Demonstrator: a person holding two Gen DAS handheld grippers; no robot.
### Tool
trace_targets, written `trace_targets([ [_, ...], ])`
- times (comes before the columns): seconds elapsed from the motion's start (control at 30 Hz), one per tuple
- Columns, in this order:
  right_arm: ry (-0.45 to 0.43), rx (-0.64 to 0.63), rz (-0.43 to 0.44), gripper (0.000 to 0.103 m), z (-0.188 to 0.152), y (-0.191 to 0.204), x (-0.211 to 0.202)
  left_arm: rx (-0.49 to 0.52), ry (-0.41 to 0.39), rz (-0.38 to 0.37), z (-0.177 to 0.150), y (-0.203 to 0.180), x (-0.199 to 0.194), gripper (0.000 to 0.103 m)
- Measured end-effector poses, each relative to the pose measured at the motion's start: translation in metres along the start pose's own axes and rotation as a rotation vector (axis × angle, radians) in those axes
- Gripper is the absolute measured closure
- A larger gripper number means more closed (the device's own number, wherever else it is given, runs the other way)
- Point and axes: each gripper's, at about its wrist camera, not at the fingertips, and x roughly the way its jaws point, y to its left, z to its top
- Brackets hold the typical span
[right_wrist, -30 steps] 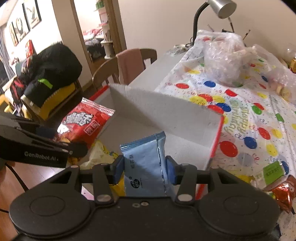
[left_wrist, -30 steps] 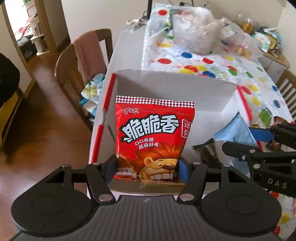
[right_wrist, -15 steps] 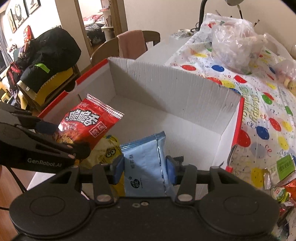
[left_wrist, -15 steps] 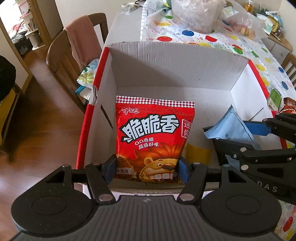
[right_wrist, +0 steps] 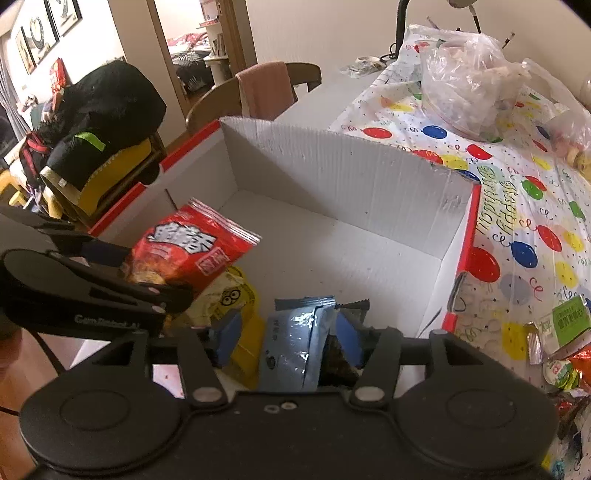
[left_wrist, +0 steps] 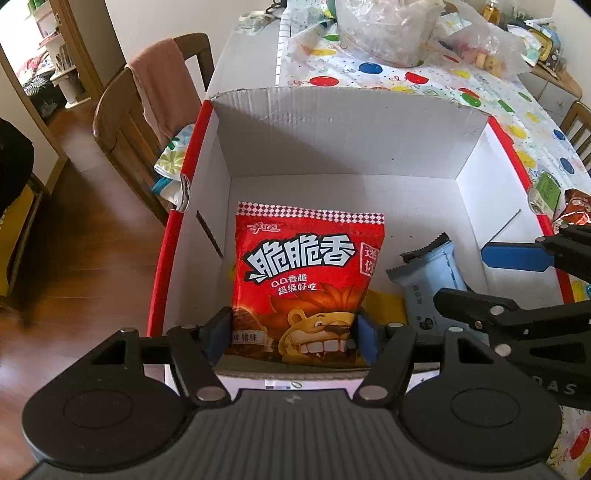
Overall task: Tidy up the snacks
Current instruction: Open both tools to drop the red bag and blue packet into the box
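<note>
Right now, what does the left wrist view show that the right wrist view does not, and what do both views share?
Only the left wrist view shows the lion face on the red snack bag and the wooden floor beside the table.

Only the right wrist view shows the yellow cartoon packet lying under the red bag, the black clothes pile and the lamp stem.

Both show the white box, the light blue packet between the open right gripper fingers, the left gripper shut on the red bag, the pink cloth over the chair, and the balloon tablecloth.

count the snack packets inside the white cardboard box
3 visible: red lion-print crisp bag in the left claw, pale blue foil packet between the right claw's open fingers, yellow cartoon packet beneath them. More may be hidden underneath.
</note>
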Motion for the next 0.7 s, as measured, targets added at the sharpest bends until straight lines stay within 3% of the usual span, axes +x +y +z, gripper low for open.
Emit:
trace_targets([
  [0.13,-0.023,0.012,0.021,0.039,-0.002,-0.001,-0.015,0.007,-0.029,-0.025,-0.001,-0.002,-0.012,0.032],
  [0.27,-0.062,0.024,0.034,0.026,-0.003,-0.003,-0.032,0.014,-0.070,-0.059,-0.002,-0.006,-0.026,0.030],
  [0.5,-0.120,0.056,0.028,0.015,-0.006,-0.016,-0.059,0.025,-0.130,-0.089,-0.001,-0.020,-0.050,0.028],
  [0.63,-0.155,0.082,0.028,0.014,-0.010,-0.030,-0.077,0.033,-0.168,-0.106,0.002,-0.034,-0.063,0.024],
  [0.7,-0.173,0.094,0.024,0.005,-0.014,-0.037,-0.087,0.037,-0.182,-0.121,0.005,-0.042,-0.068,0.024],
])
